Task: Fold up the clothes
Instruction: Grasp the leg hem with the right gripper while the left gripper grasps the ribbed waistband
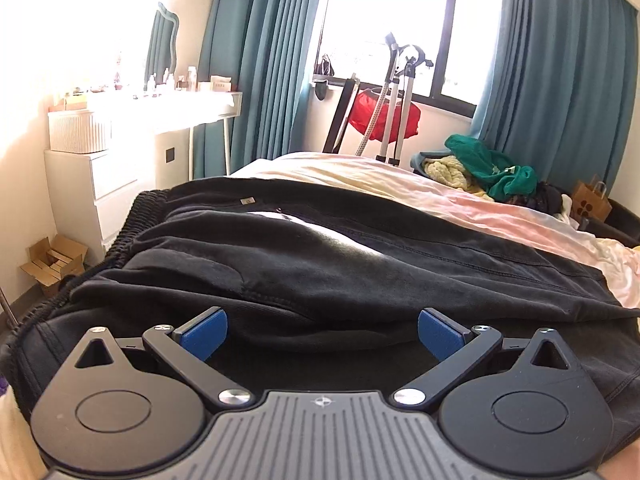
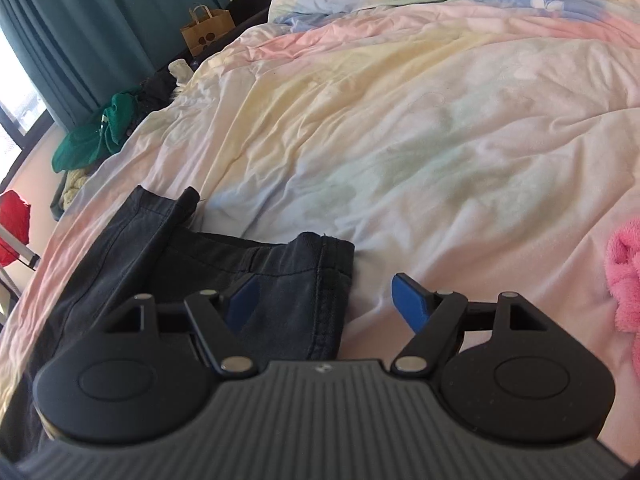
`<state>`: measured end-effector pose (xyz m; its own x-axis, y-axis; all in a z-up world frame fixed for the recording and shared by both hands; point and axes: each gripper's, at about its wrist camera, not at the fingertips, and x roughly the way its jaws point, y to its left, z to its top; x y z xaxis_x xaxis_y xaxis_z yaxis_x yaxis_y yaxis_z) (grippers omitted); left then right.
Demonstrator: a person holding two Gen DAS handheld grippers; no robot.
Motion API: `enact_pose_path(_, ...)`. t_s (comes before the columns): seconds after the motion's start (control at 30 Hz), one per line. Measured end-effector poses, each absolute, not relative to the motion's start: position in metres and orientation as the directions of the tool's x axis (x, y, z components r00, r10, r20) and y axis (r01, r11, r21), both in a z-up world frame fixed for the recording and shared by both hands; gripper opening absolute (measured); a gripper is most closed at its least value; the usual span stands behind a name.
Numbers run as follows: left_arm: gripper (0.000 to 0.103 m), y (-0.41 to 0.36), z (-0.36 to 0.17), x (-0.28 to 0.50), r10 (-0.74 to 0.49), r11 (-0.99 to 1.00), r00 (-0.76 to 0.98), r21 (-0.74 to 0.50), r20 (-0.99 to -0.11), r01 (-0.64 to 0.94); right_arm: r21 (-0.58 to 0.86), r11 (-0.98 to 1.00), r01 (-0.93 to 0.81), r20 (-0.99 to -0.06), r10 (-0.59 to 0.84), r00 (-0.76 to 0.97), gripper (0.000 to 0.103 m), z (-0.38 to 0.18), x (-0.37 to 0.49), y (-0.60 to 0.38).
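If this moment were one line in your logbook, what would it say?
step: fold not begun | black trousers: flat on bed | left gripper: open, over trousers | right gripper: open, over hem

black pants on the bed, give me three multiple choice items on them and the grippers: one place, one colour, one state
1. Where do the black pants lie?
A. on the bed's pastel duvet
B. on the floor
C. on the white dresser

2. What colour are the pads of the left hand-held gripper?
A. red
B. blue
C. green

3. How does the right hand-held gripper stand?
A. shut on the pants
B. shut on nothing
C. open

Key: 1 A, the duvet shows around the pants; 2 B, both pads are blue; 3 C, its pads stand wide apart over the pants' hem.
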<state>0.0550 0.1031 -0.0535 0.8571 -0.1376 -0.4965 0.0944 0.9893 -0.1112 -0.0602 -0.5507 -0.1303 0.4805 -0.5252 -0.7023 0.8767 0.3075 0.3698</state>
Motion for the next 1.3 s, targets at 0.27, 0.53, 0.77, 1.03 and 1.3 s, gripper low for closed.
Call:
enact_pose_path(0.27, 0.103, 0.163, -0.016, 0.055, -0.142, 0.990, 0.853, -0.093, -0.502, 0.110, 0.334, 0.374, 0.865, -0.720, -0.491, 0.490, 0.045, -0.141, -0.043, -0.550)
enact_pose_path(0.53, 0.103, 0.228, -0.041, 0.064, -0.176, 0.910, 0.824, -0.408, -0.539, -0.073, 0.350, 0.429, 0.833, -0.656, -0.522, 0.545, 0.017, -0.121, -0.036, -0.538)
enact_pose_path(0.77, 0.103, 0.253, -0.050, 0.061, -0.150, 0.851, 0.814, -0.493, -0.561, -0.183, 0.381, 0.396, 0.836, -0.590, -0.592, 0.549, 0.014, -0.102, -0.043, -0.533)
enact_pose_path(1.03, 0.103, 0.283, -0.046, 0.037, -0.010, 0.759, 0.849, -0.556, -0.529, -0.338, 0.450, 0.238, 0.861, -0.587, -0.648, 0.486, 0.014, -0.099, -0.071, -0.531)
enact_pose_path(1.3, 0.103, 0.315, -0.047, 0.013, 0.099, 0.626, 0.843, -0.625, -0.529, -0.466, 0.436, 0.222, 0.872, -0.592, -0.659, 0.464, 0.014, -0.103, -0.065, -0.529)
